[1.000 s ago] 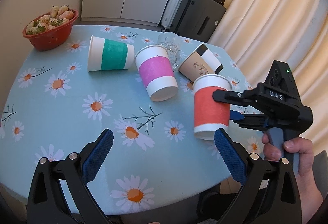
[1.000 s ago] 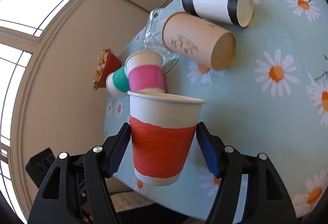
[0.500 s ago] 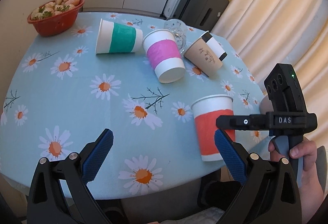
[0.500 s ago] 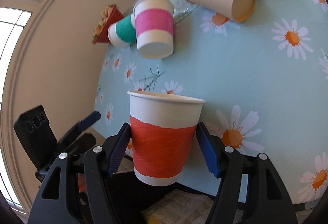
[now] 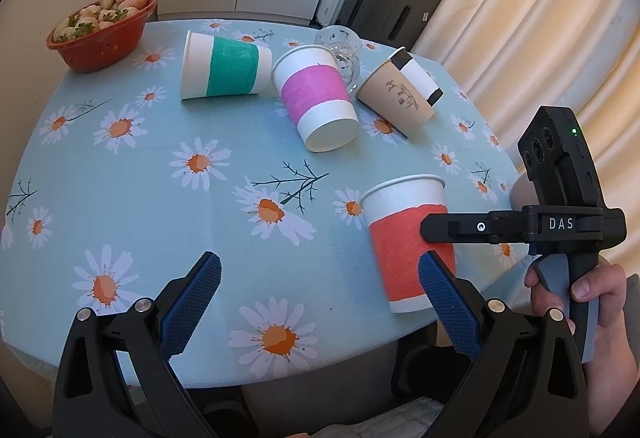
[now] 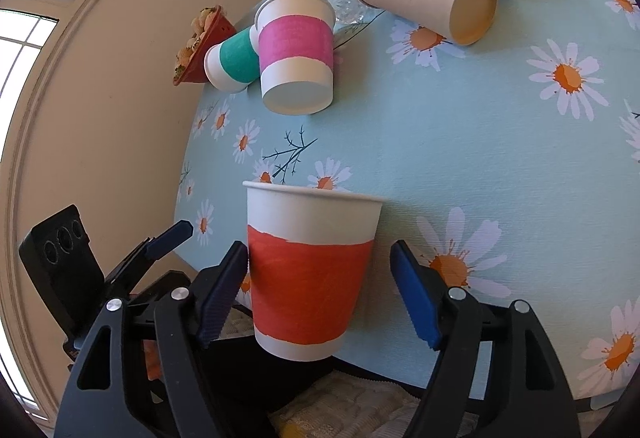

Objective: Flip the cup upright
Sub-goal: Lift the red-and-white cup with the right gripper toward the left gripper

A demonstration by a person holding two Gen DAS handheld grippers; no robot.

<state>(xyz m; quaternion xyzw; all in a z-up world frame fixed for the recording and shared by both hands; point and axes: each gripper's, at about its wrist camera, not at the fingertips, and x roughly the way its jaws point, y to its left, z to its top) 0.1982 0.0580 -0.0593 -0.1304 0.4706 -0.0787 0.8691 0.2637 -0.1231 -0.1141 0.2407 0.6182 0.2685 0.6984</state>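
A white paper cup with a red band [image 5: 408,242] stands upright near the table's front right edge; it also shows in the right wrist view [image 6: 308,278]. My right gripper [image 6: 320,290] is open around it: the left pad touches its side and the right pad stands clear of it. My left gripper [image 5: 320,302] is open and empty over the front edge, to the left of the cup. Four more paper cups lie on their sides further back: green [image 5: 224,66], pink [image 5: 316,101], brown [image 5: 396,97] and black-and-white [image 5: 418,75].
A clear glass [image 5: 340,49] lies behind the pink cup. A red bowl of strawberries [image 5: 100,25] stands at the back left. The round table has a daisy cloth [image 5: 160,173]. Cabinets, black cases and a curtain are behind.
The right gripper brought the red cup toward the front right edge, set it on the table and opened. The left gripper drew back.
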